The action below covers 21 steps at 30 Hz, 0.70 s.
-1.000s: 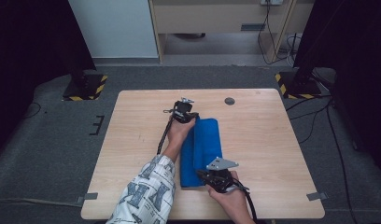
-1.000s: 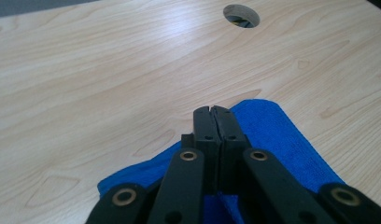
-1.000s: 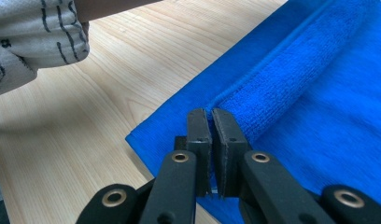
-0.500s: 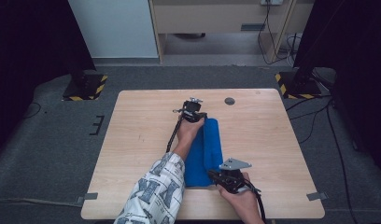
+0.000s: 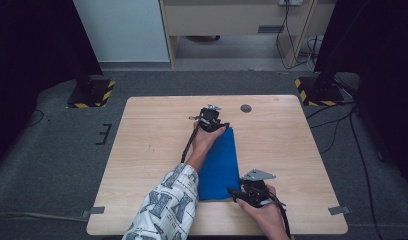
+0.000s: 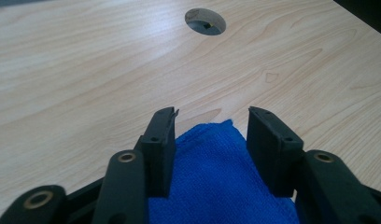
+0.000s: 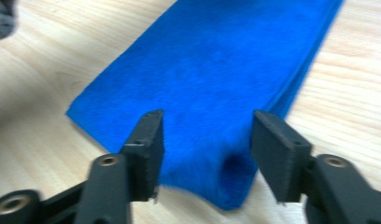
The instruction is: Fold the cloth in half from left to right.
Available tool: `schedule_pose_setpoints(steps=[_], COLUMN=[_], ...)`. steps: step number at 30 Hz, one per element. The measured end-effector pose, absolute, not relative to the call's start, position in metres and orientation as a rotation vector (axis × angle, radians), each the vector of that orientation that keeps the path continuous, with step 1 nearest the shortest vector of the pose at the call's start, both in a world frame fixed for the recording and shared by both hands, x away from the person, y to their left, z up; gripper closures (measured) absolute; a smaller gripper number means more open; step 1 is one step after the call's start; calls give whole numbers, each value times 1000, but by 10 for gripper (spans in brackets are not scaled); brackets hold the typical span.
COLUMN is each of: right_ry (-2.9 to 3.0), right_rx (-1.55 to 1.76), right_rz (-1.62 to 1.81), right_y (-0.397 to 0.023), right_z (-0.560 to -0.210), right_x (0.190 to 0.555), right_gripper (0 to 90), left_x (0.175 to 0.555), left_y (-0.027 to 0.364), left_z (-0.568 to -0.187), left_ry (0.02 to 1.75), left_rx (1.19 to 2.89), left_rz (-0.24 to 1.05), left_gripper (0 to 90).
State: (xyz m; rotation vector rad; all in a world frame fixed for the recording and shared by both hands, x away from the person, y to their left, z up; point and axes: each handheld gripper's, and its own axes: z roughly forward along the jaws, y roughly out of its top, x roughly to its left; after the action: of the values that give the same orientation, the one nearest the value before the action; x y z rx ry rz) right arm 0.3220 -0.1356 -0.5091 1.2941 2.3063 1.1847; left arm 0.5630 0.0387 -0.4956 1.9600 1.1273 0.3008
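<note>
both sets of jaws had just been opening when we looked: our left gripper stood released over the far corner of the blue cloth, our right gripper released over its near corner, the fabric lying slack between the pads, unpinched. a second earlier the cloth lay wider; now it rested as a narrow folded strip down the middle of the table. we judged this fold complete.

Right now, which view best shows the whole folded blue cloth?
The high view: the folded blue cloth lies full length on the wooden table. The right gripper view shows its near end and long layered edge, blurred; the left gripper view shows just one corner.
</note>
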Motion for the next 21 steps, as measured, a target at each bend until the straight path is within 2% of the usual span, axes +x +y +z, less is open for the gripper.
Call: schedule_pose_setpoints(steps=[4,8,14,17,21], right_ry=[2299,2300,2282,2272,2275], right_rx=[1286,1260,1267,1262,1260], right_rz=[1171,1164,1173,1169,1167], right_y=[-137,-135,-139,-142,-143], right_z=[-507,-503,-498,-497,-495], right_x=[326,334,355,365,380], right_gripper=[338,248,160,149,136], left_x=[561,555,548,543,541], left_y=[44,52,67,74,88], left_z=[-489,-484,-481,-480,-480], left_ry=[1101,1071,1043,1045,1045], left_rx=[1964,1992,2062,2062,2069], left_rz=[308,307,307,354,344], left_gripper=[437,330,211,178,130])
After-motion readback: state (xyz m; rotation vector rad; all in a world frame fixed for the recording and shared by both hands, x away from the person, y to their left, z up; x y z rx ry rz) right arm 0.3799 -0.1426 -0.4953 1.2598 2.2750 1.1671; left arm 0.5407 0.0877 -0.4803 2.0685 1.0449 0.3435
